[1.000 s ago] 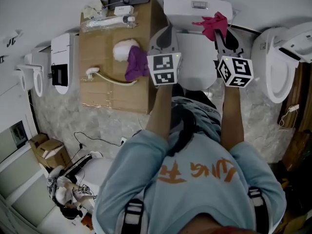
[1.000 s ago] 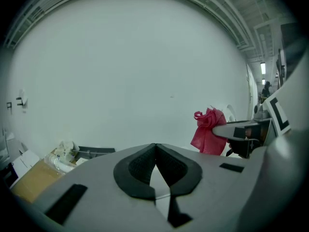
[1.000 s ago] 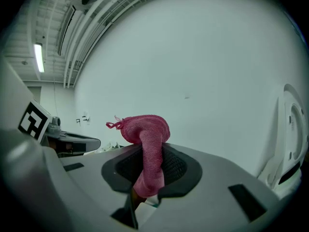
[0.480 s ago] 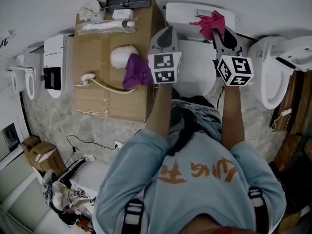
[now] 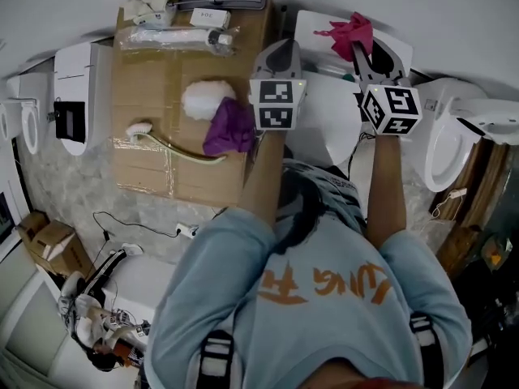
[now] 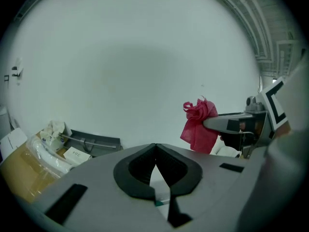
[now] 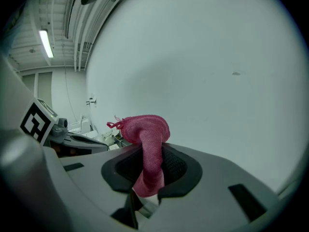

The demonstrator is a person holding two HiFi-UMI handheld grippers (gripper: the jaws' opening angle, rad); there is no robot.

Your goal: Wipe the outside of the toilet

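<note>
The white toilet stands straight ahead, its tank against the wall. My right gripper is shut on a pink cloth, held at the tank's top; in the right gripper view the pink cloth bunches out of the right gripper. My left gripper hovers at the tank's left side, shut and holding nothing. In the left gripper view the left gripper faces the bare wall, with the pink cloth and right gripper off to the right.
A large cardboard box lies left of the toilet, carrying a purple cloth, a white fluffy pad and a brush. Another toilet stands at the right and white fixtures at the left. Cables trail across the floor.
The head view has swung, so the box and the toilet sit further right and higher. Both grippers stay near the tank, the pink cloth still in the right one.
</note>
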